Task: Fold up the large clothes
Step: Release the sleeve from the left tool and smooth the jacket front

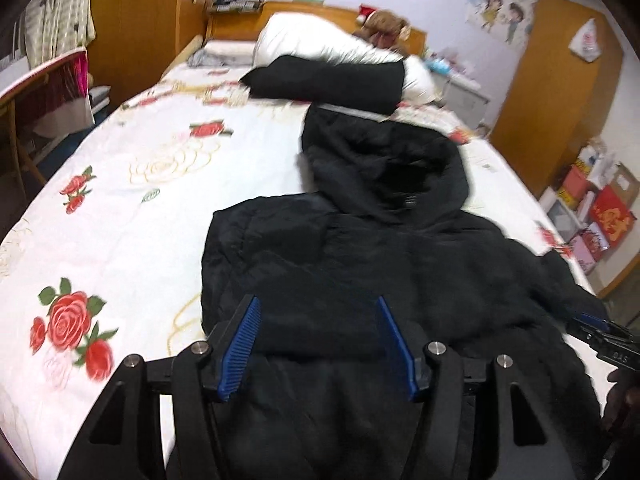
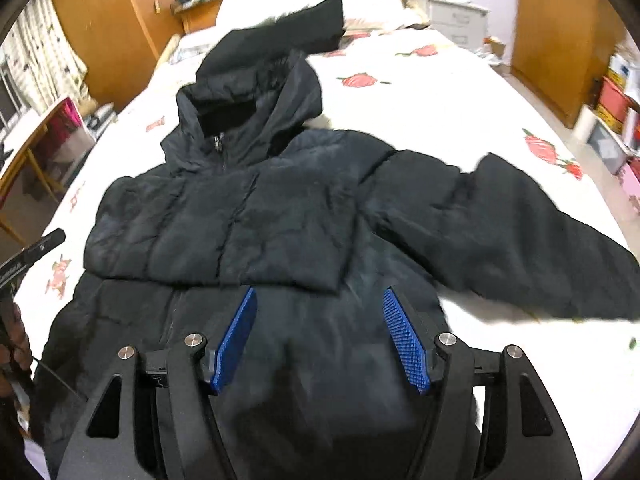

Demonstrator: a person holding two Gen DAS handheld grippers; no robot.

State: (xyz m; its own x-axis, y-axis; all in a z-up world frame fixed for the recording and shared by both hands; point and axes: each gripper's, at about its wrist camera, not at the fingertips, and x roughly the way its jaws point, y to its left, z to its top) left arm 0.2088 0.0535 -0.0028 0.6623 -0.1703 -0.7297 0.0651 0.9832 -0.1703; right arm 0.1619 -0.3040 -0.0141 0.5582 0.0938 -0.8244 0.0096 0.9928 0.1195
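A black hooded puffer jacket (image 1: 360,264) lies front up on the bed, hood toward the headboard; it also shows in the right wrist view (image 2: 280,216). Its left sleeve is folded across the chest (image 2: 208,236). Its right sleeve (image 2: 520,240) lies spread out to the right. My left gripper (image 1: 318,304) hovers open over the jacket's lower part, holding nothing. My right gripper (image 2: 319,294) hovers open over the jacket's lower front, holding nothing. The right gripper's tip shows at the right edge of the left wrist view (image 1: 600,330).
The bed has a white sheet with red roses (image 1: 120,208). A folded black garment (image 1: 328,78) and a white duvet (image 1: 320,40) lie by the headboard. A wooden chair (image 1: 40,92) stands left of the bed; boxes (image 1: 592,208) and wardrobes stand right.
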